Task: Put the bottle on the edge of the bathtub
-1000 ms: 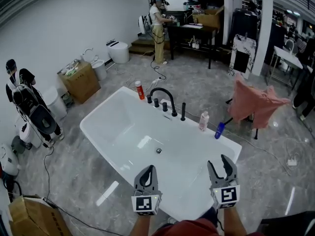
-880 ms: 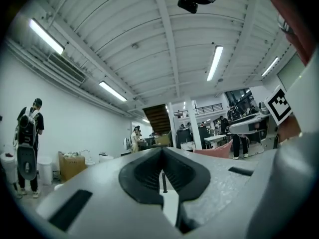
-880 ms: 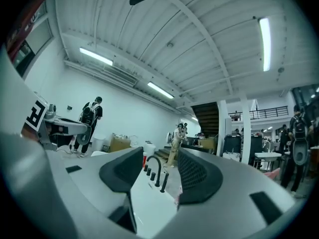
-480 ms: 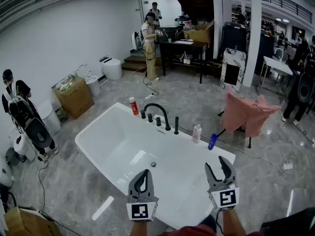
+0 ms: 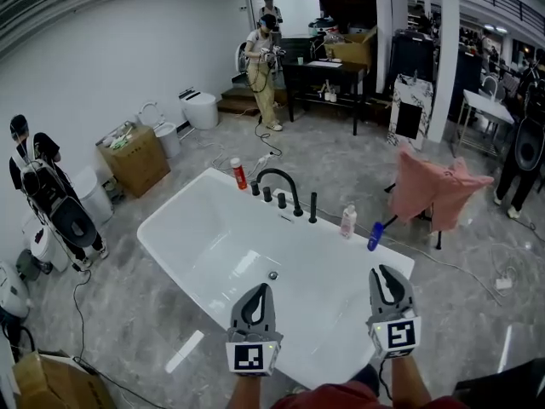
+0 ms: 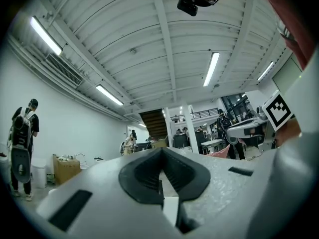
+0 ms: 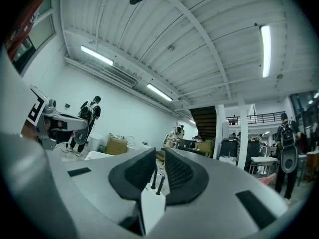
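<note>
Well, we hold both tools low over the near edge of the white, round-cornered bathtub, and neither carries anything. The left gripper has its fingers pressed together on nothing. The right gripper is closing its fingers, with a slim gap of plain air between them.

Bottles line the bathtub's far edge: a red bottle with a white cap left of the black curved faucet, a pale, pink-tinted clear bottle right of it, and a tilted dark blue bottle near the far right corner. We cannot tell which one the task means, nor whether the blue one sits on the rim or just beyond it.

To do the reach well, we judge the right fingers should spread wide before they arrive. They should come in from the side around the bottle's body, clear of its close neighbour. We should then set the bottle upright on the flat of the rim, away from the sloping inner lip.
</note>
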Demonstrator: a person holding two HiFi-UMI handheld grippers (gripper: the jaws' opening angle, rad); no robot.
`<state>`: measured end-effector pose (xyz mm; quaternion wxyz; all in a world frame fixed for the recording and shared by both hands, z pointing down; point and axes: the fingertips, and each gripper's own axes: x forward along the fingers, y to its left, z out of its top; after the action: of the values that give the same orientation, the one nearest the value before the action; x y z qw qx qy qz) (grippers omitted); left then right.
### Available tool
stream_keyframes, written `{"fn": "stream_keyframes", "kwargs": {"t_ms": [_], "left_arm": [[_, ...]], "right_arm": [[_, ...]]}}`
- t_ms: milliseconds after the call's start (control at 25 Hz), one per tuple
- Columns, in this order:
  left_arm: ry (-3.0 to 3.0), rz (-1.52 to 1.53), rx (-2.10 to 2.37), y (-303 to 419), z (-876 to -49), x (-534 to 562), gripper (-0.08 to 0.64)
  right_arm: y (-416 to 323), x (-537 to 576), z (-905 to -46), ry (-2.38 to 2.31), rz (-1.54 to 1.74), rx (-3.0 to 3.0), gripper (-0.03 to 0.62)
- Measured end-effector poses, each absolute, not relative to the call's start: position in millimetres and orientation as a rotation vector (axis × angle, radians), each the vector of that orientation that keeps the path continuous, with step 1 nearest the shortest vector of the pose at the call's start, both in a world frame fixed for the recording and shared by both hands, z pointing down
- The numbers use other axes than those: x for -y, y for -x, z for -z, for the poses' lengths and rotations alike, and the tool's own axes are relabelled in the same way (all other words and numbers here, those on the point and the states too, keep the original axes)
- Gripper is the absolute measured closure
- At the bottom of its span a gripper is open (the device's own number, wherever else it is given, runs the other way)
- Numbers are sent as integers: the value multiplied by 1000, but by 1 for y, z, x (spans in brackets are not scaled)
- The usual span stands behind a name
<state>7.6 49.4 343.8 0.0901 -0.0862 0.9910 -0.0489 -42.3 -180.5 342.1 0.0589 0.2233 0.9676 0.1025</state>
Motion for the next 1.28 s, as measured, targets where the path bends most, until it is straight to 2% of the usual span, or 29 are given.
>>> {"fn": "stream_keyframes", "kwargs": {"t_ms": [80,160,1280], "left_arm": [[254,149,-2952,-9,-344,-50,555],[247,144,-2953,-10,-344,-50,555],[208,115,-2965,-16,-355,-56,555]], "right_arm": [[43,181,-344,-675,-300,-2950,575],[43,180,-347,-692,-283,-2963,594],[40,171,-356,-771,-231,-2982,594]]}}
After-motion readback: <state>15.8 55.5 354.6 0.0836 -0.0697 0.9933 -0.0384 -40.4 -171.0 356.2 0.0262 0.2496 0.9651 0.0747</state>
